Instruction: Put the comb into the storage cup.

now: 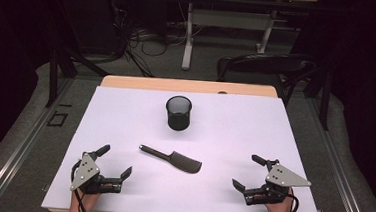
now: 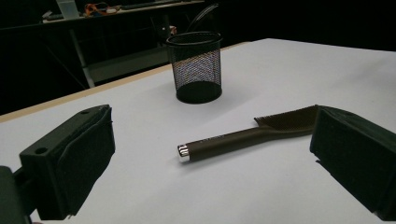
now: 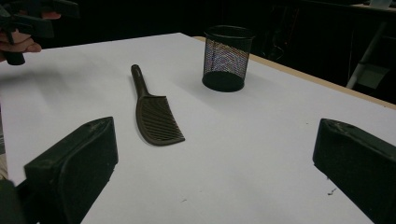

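A dark brown comb (image 1: 172, 158) (image 2: 243, 135) (image 3: 152, 112) lies flat in the middle of the white table, handle pointing to the left in the high view. Behind it stands a black mesh cup (image 1: 178, 112) (image 2: 195, 66) (image 3: 226, 57), upright and empty. My left gripper (image 1: 116, 162) (image 2: 205, 163) rests near the front left, jaws wide open, nothing between them. My right gripper (image 1: 249, 172) (image 3: 215, 168) sits near the front right, also open and empty. Both point inward toward the comb, well apart from it.
The white table top (image 1: 234, 134) has a wooden strip along its far edge (image 1: 190, 86). Beyond it stand a black chair (image 1: 264, 66) and a desk frame (image 1: 227, 23). The left hand with its gripper (image 3: 23, 23) appears far off in the right gripper view.
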`<state>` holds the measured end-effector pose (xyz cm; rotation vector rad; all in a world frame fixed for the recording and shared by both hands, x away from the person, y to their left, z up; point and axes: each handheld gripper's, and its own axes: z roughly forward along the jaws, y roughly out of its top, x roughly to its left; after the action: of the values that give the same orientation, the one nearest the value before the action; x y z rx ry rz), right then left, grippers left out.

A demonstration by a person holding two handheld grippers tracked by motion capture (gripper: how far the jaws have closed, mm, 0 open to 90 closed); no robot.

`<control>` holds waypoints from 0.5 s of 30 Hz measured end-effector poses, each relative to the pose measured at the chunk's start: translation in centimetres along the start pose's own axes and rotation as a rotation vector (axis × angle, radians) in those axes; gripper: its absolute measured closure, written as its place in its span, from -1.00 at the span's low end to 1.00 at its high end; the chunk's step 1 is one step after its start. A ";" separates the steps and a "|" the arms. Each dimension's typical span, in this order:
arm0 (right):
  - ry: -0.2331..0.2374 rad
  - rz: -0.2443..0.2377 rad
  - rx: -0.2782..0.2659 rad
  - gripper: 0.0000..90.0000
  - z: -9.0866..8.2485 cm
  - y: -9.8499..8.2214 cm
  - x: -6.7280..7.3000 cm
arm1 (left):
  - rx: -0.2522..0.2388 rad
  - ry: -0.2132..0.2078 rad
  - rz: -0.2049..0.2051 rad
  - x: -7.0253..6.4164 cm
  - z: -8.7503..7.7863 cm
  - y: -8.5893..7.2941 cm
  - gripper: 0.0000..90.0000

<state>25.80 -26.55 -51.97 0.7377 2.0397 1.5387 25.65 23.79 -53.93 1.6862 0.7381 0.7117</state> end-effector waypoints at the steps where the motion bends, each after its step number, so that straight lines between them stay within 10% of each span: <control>1: 0.000 0.000 0.000 -1.00 0.0 0.0 0.0 | 0.000 0.000 0.000 0.0 0.0 0.0 -1.00; 15: -0.002 -0.001 0.016 -1.00 0.2 0.1 -0.4 | 0.045 -0.001 0.019 0.0 1.0 0.4 -0.99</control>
<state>26.24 -26.64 -51.95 0.7444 2.0532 1.5219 26.45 23.15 -53.76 1.7369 0.7429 0.7122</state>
